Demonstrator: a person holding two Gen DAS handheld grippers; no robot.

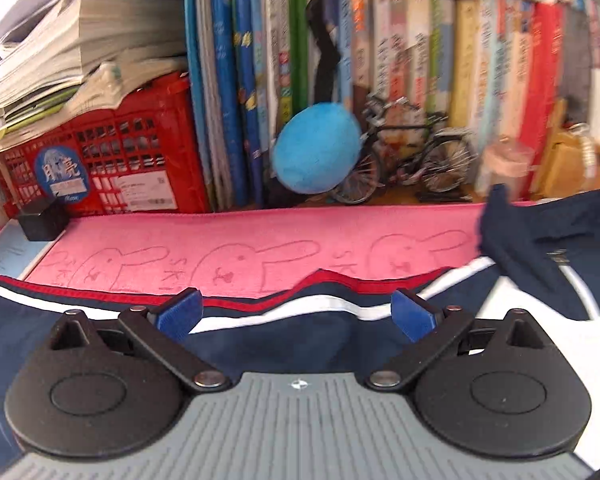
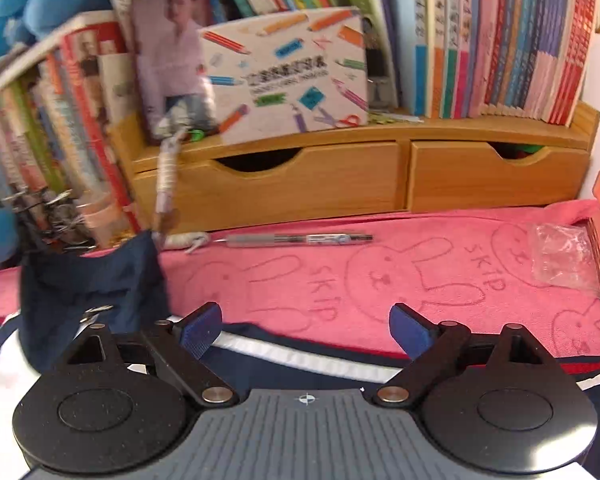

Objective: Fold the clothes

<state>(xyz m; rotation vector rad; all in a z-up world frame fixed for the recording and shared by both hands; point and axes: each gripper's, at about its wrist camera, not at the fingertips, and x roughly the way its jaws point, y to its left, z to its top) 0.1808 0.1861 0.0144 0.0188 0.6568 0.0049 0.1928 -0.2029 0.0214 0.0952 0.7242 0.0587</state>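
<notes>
A navy, white and red garment lies on a pink towel with rabbit outlines. Its navy collar stands up at the right of the left wrist view. My left gripper is open and empty, its blue pads just above the striped shoulder edge. In the right wrist view the same garment runs under my right gripper, which is open and empty over the other striped edge. The collar sits at the left there.
Books line the back. A red crate with stacked papers, a black block, a blue plush and a model bicycle stand behind the towel. A wooden drawer unit, a pen and a plastic bag lie on the right side.
</notes>
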